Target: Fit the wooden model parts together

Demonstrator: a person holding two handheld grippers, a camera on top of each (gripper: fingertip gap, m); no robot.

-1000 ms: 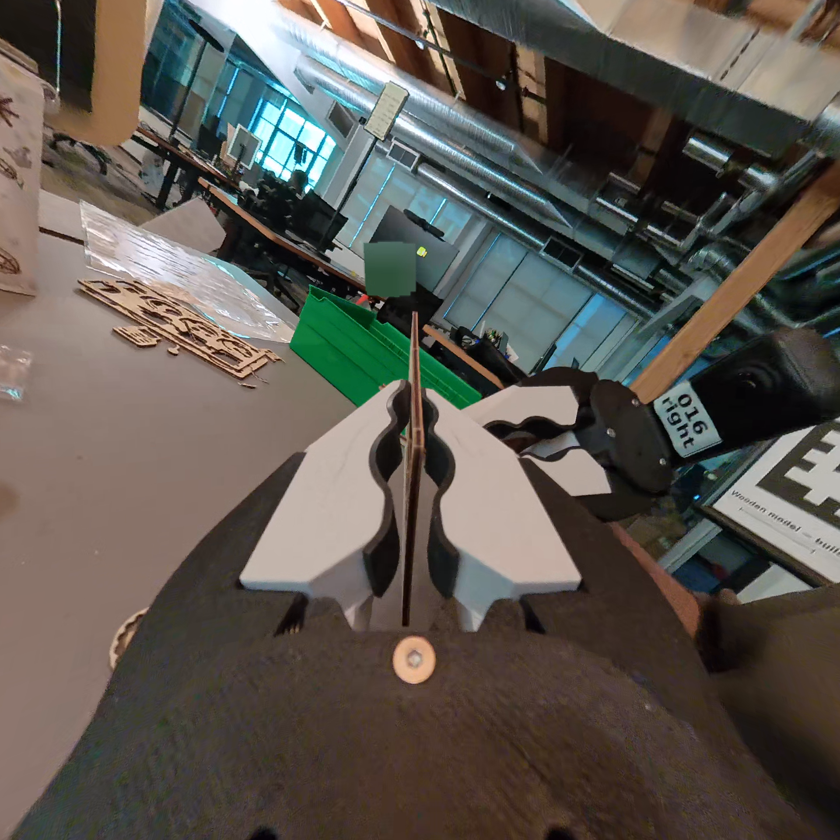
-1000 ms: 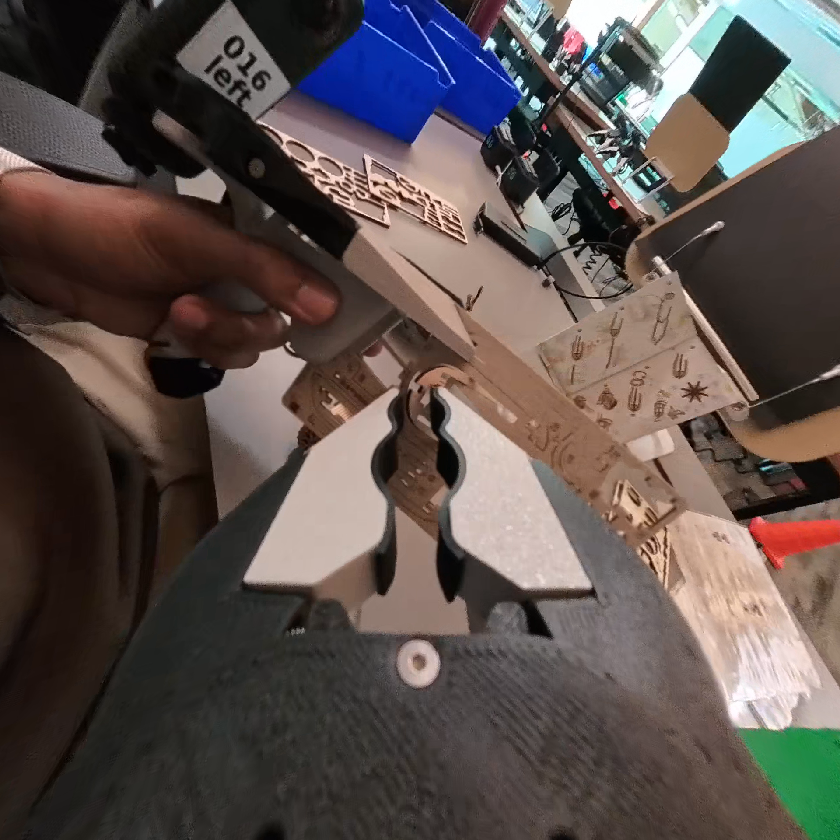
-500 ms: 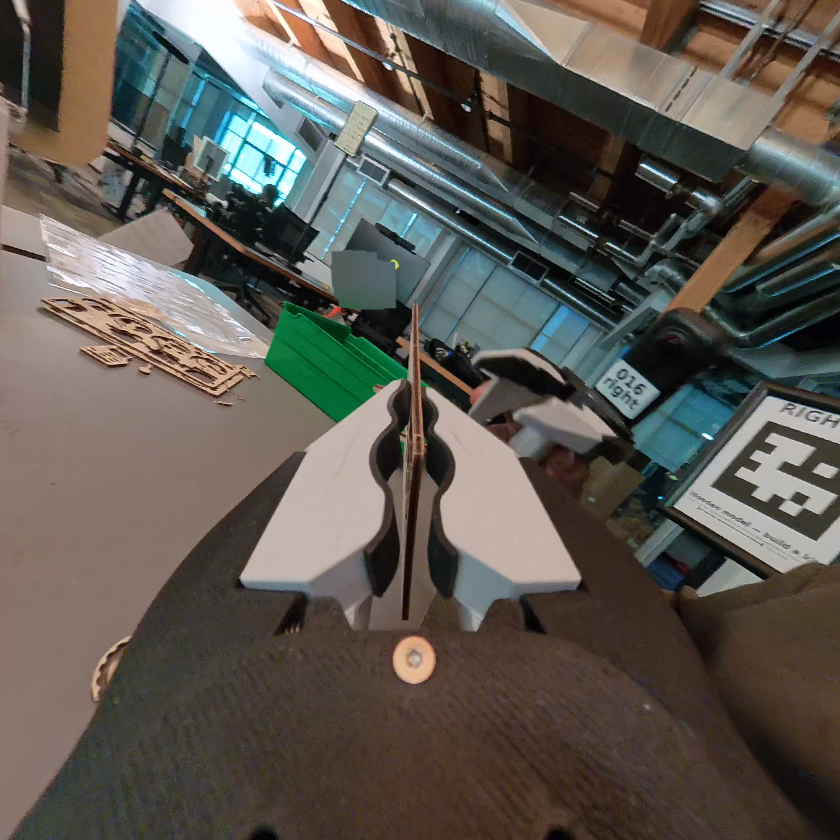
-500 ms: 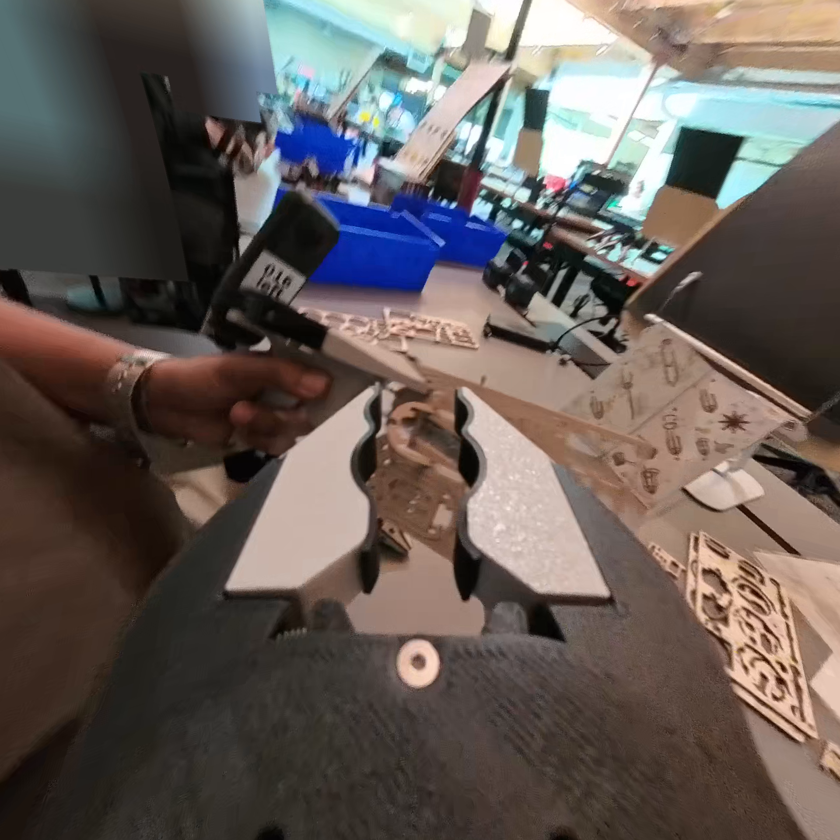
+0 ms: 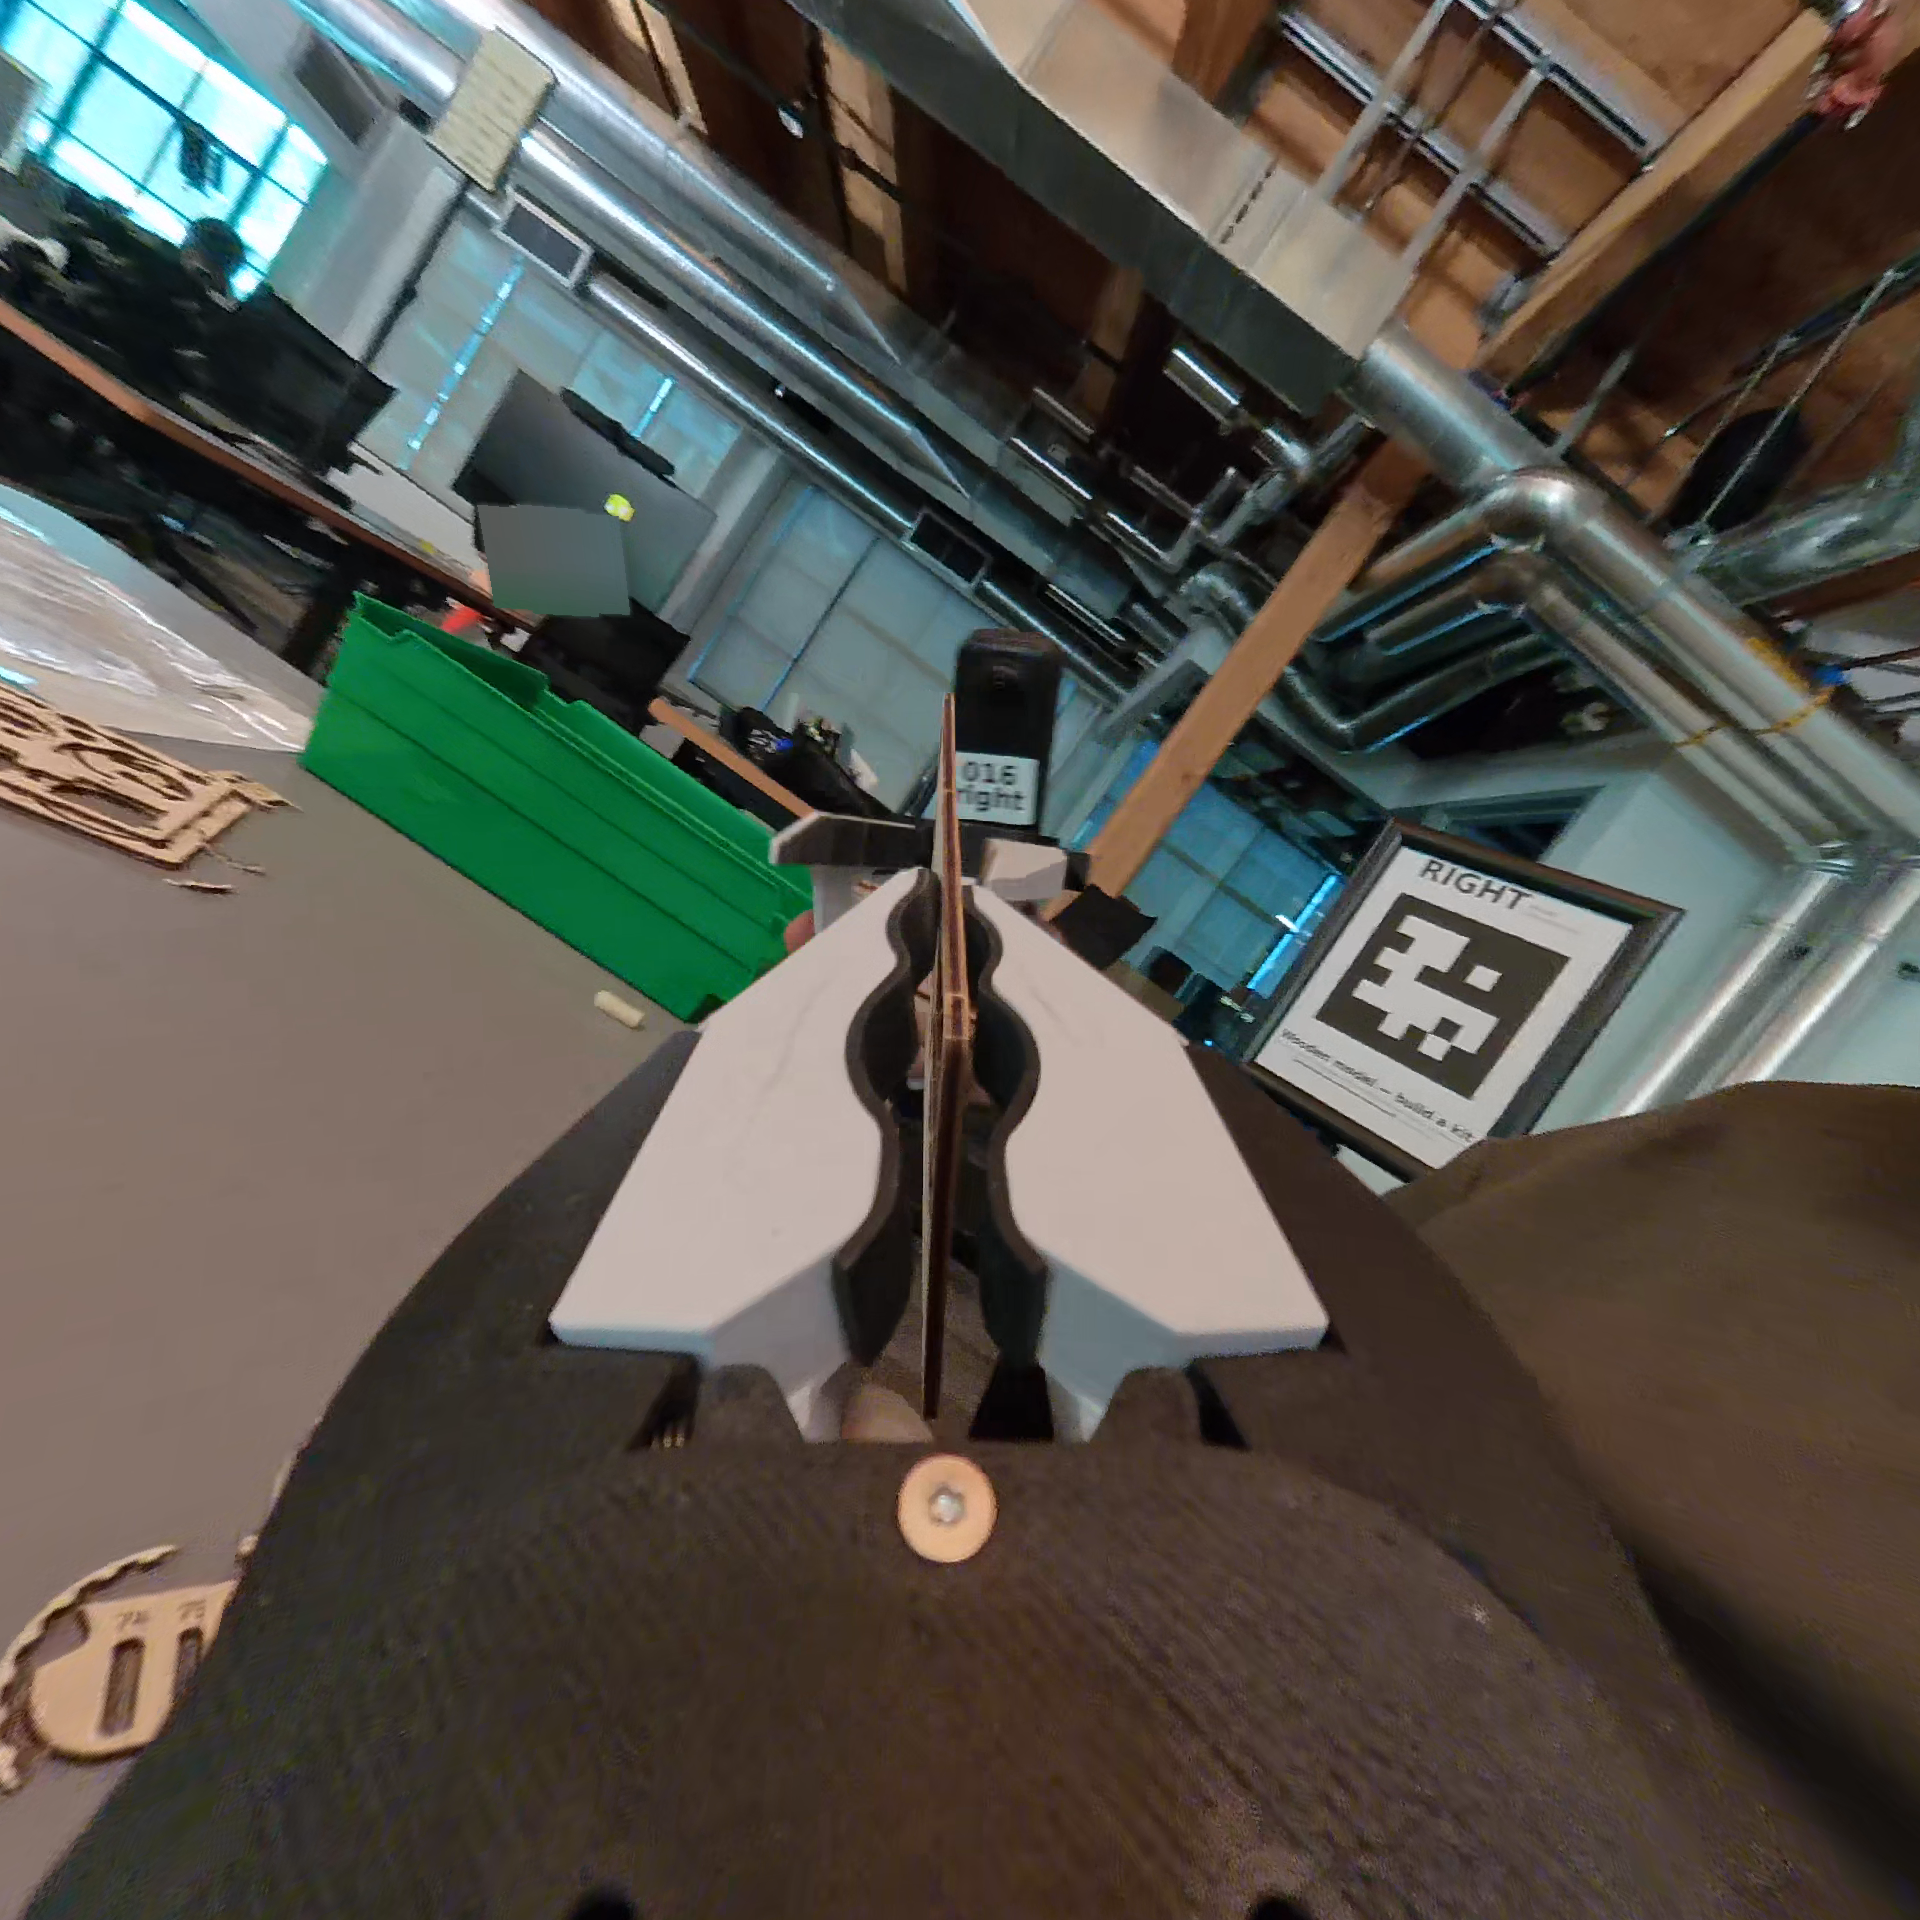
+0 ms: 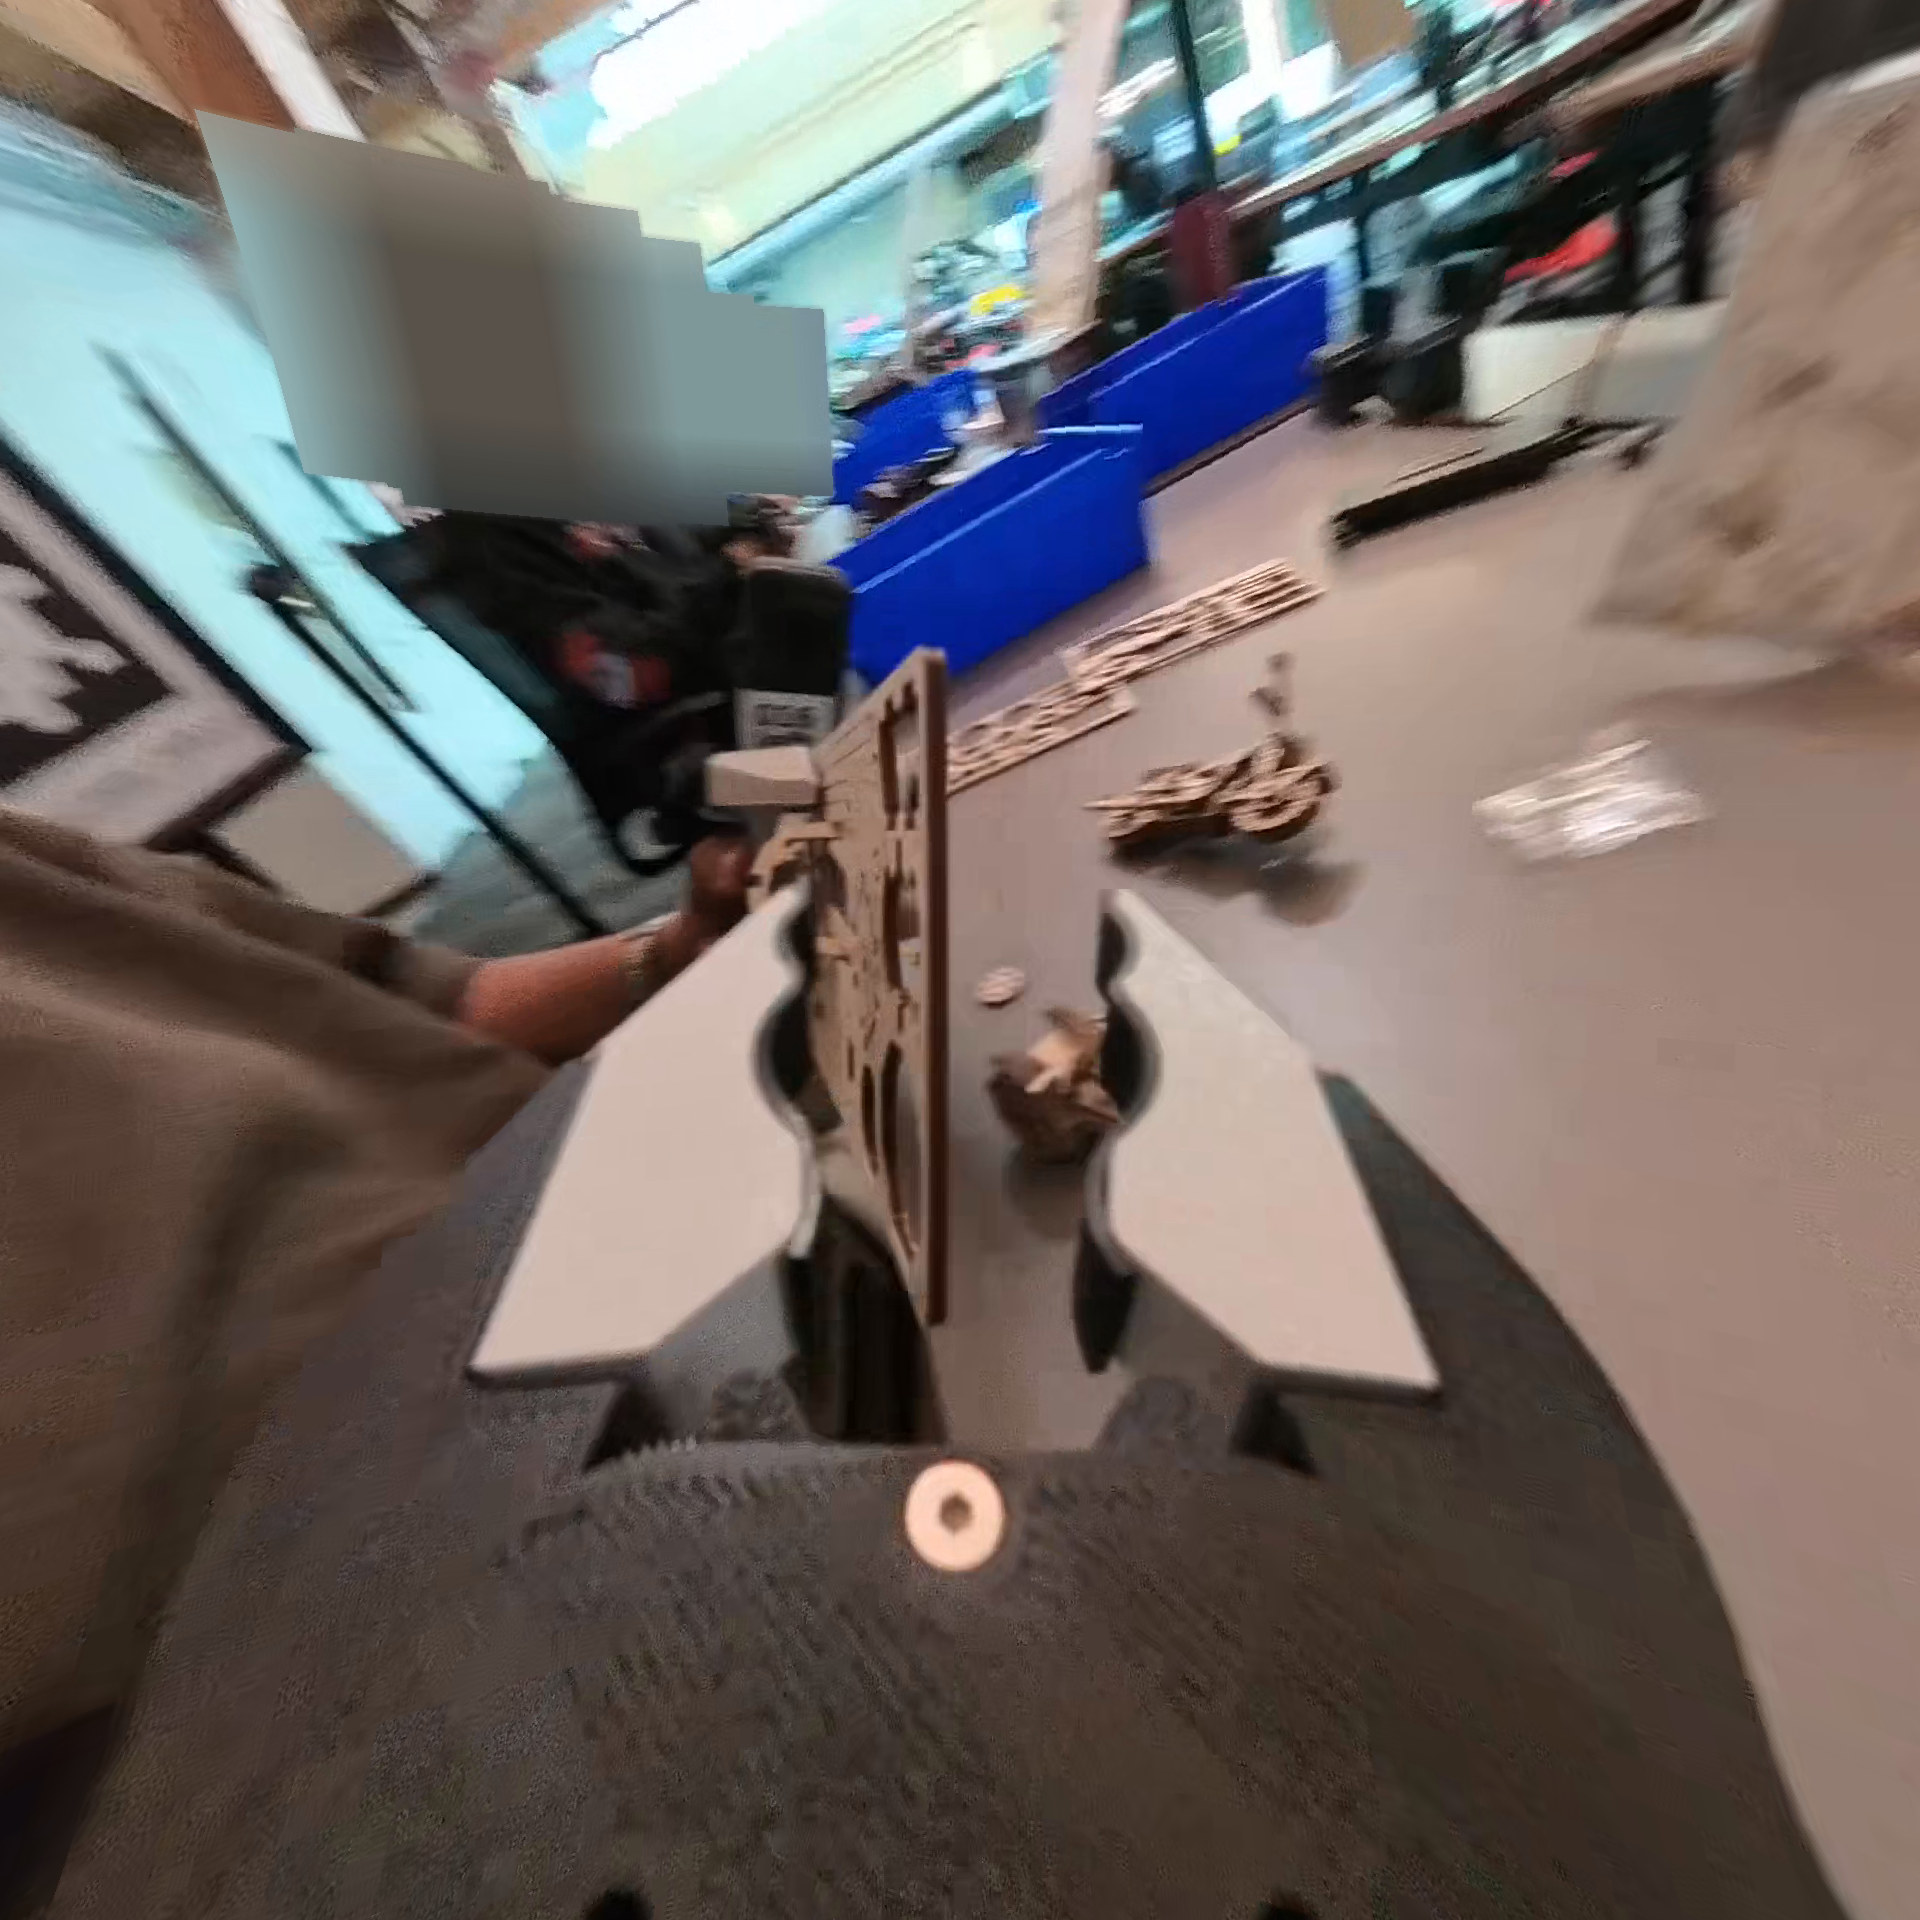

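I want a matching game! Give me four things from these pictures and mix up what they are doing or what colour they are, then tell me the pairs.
Things:
1. left gripper
2. right gripper
3. wooden sheet
4. bin behind the table in the left wrist view

Descriptions:
A. green
B. open, its fingers apart on either side of the sheet
C. shut on the wooden sheet
D. thin and flat, full of cut-out shapes, held on edge

Pairs: 1-C, 2-B, 3-D, 4-A

The right wrist view is motion-blurred; the small wooden pieces are unclear. A toothed part is cut off.
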